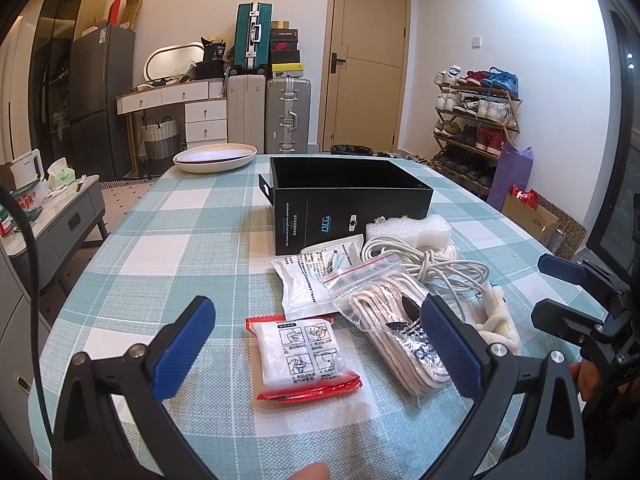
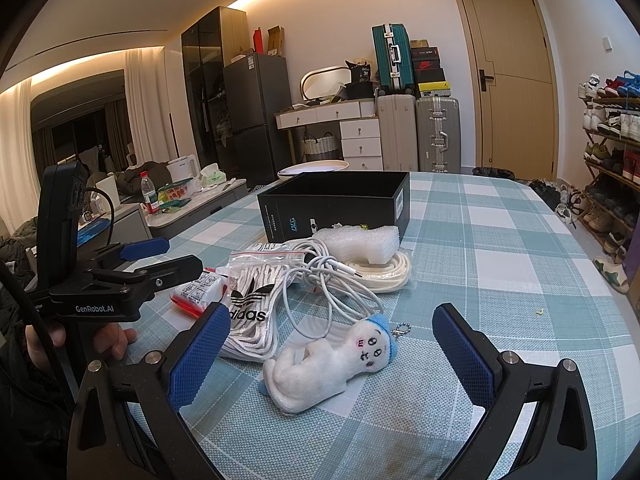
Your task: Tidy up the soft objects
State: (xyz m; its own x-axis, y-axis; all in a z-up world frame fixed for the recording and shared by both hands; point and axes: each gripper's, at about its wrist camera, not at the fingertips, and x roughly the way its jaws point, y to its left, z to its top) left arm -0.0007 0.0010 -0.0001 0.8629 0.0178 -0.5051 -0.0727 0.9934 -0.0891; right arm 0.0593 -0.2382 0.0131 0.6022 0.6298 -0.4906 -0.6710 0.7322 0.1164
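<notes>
Across the checked tablecloth [image 2: 500,240], bare cloth right of the right jaws. Ahead of both, black open box [image 1: 348,196]. Between left gripper's [image 1: 318,344] wide, empty jaws, red-edged packet [image 1: 306,356]; laces bag [image 1: 394,320] at their right fingertip. Between right gripper's [image 2: 332,354] wide, empty jaws, plush toy [image 2: 332,360].

We catalogue two matching handheld units. Left gripper [image 1: 316,340]: black moulded arms forking in a Y, blue cross-hatched pads [image 1: 188,350] on the inner faces of its fingers, silver round-head screws [image 1: 137,350] at the pivots. A black cable [image 1: 28,248] runs along its left edge. Its side profile carries white "GenRobot.AI" lettering [image 2: 95,309]. Right gripper [image 2: 332,354]: the same black frame, blue textured pads [image 2: 200,360] and silver screws [image 2: 507,357]. Bare skin of our left hand [image 2: 108,340] shows below a dark sleeve [image 2: 24,400].
</notes>
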